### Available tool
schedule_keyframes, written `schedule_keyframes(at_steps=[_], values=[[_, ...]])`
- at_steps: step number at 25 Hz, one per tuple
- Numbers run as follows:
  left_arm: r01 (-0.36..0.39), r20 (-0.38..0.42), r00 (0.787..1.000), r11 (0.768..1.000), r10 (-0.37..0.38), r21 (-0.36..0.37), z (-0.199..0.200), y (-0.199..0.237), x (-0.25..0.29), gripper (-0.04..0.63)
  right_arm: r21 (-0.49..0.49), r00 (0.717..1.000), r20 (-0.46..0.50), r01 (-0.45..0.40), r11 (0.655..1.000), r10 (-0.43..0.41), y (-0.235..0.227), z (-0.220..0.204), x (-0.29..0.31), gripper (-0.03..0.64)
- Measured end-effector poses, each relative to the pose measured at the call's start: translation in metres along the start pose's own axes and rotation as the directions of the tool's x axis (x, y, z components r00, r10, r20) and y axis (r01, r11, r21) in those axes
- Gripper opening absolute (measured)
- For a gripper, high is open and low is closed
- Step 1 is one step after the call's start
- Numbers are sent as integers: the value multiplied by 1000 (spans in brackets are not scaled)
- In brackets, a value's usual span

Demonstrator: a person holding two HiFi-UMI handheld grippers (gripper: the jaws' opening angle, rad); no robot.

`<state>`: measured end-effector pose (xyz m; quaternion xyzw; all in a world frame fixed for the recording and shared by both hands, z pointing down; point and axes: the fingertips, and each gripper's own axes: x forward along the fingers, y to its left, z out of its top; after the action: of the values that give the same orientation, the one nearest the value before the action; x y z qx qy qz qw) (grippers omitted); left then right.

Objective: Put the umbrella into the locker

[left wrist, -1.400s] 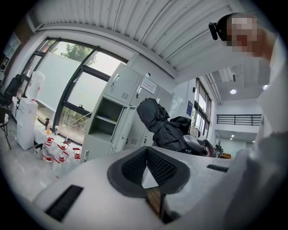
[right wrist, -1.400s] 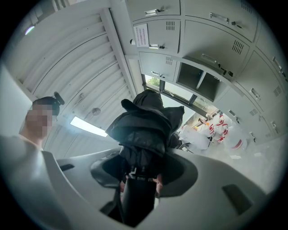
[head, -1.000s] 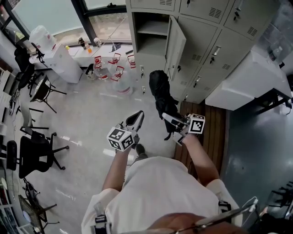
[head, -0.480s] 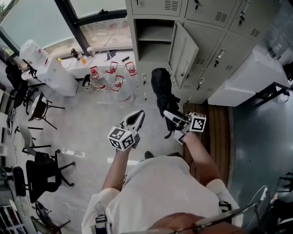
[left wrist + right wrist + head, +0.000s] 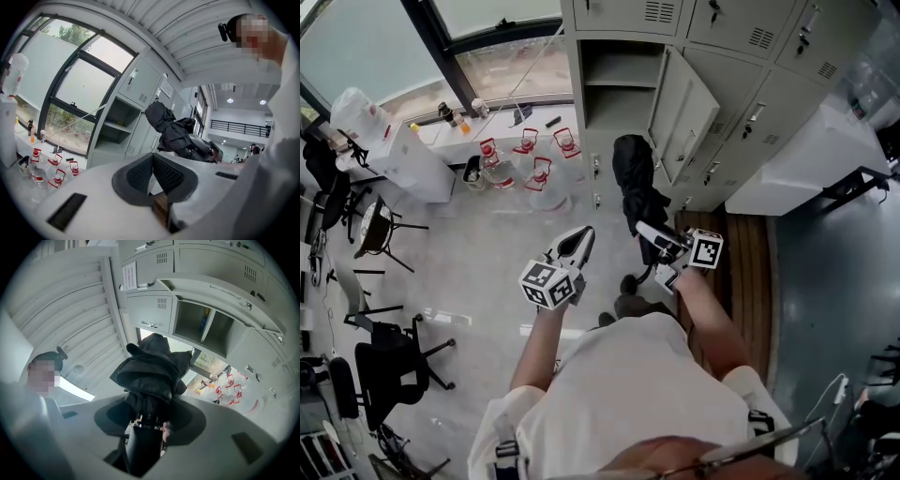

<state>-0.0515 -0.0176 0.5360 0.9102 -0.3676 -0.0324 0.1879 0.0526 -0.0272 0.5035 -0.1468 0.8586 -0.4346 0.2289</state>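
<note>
A black folded umbrella (image 5: 633, 183) (image 5: 151, 369) sticks out ahead of my right gripper (image 5: 647, 232) (image 5: 147, 417), which is shut on it near the handle. The umbrella's tip points toward the grey lockers. One locker (image 5: 614, 70) stands open with a shelf inside, its door (image 5: 686, 101) swung out to the right. In the right gripper view that open compartment (image 5: 202, 326) lies just beyond the umbrella. My left gripper (image 5: 583, 234) (image 5: 152, 158) hovers to the left of the umbrella, shut and holding nothing. The left gripper view shows the umbrella (image 5: 174, 130) beside the open locker (image 5: 117, 125).
Several clear water jugs with red handles (image 5: 523, 157) stand on the floor left of the lockers, near a white water dispenser (image 5: 398, 150). Office chairs (image 5: 380, 361) line the left side. A wooden platform (image 5: 742, 258) and a white counter (image 5: 806, 159) lie to the right.
The person has stepped toward the lockers, carrying both grippers and the umbrella closer to the open compartment. A foot now shows below the grippers. Both grips are unchanged.
</note>
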Motion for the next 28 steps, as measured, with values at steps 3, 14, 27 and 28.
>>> schedule_keyframes(at_steps=[3, 14, 27, 28], values=[[-4, 0, 1000, 1000, 4, -8, 0, 12, 10, 5, 1, 1000, 4, 1, 1000, -1, -12, 10, 7, 199], [-21, -4, 1000, 1000, 21, 3, 36, 77, 77, 5, -74, 1000, 14, 23, 997, -22, -67, 78, 63, 199], [-68, 14, 998, 997, 68, 25, 73, 135, 155, 5, -150, 992, 17, 124, 981, -123, -147, 156, 118, 198], [-72, 15, 997, 997, 72, 22, 73, 138, 158, 5, -137, 991, 17, 136, 981, -135, -155, 157, 119, 198]])
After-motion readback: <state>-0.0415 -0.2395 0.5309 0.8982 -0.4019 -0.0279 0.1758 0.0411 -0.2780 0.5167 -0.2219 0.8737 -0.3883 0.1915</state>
